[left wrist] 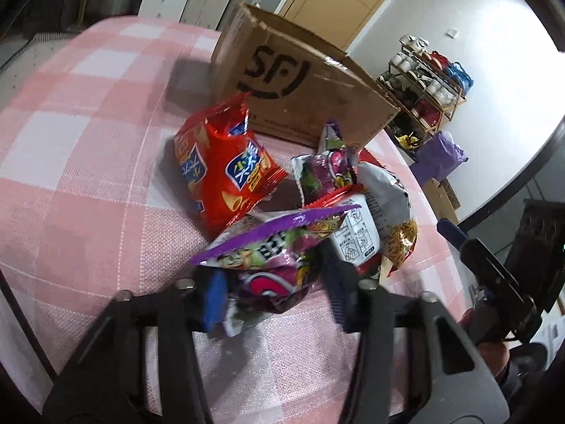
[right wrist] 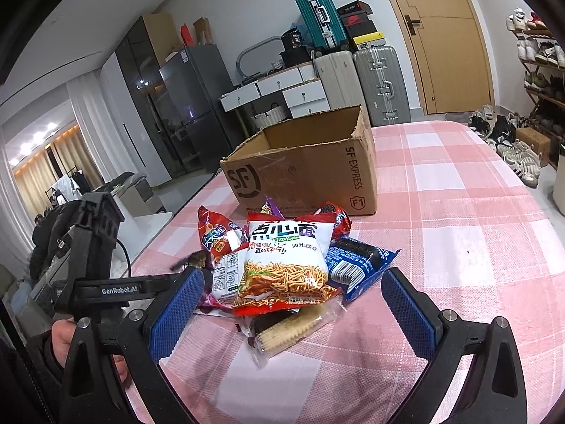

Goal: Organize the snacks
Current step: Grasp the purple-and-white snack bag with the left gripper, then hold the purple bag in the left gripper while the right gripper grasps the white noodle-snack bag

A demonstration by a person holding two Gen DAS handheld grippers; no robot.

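My left gripper [left wrist: 273, 289] is shut on a purple snack bag [left wrist: 275, 254], whose sides bulge between the blue pads at the near edge of the pile. Behind it lie a red chip bag [left wrist: 226, 169], a second purple bag [left wrist: 325, 169] and a white-and-red noodle snack bag [left wrist: 385, 212]. An open cardboard box [left wrist: 300, 81] stands just beyond them. In the right wrist view my right gripper [right wrist: 293, 307] is open, its pads either side of the noodle snack bag [right wrist: 286, 265], a blue packet [right wrist: 360, 265] and a cracker packet [right wrist: 289, 328], touching none. The box [right wrist: 303, 169] looks empty.
A pink checked cloth [right wrist: 459, 212] covers the table, with bare cloth to the right of the pile and box. Suitcases [right wrist: 378, 81], drawers, a fridge [right wrist: 190, 106] and a shoe rack [right wrist: 540, 81] stand beyond the table. A hand [right wrist: 63, 339] holds the left gripper's handle.
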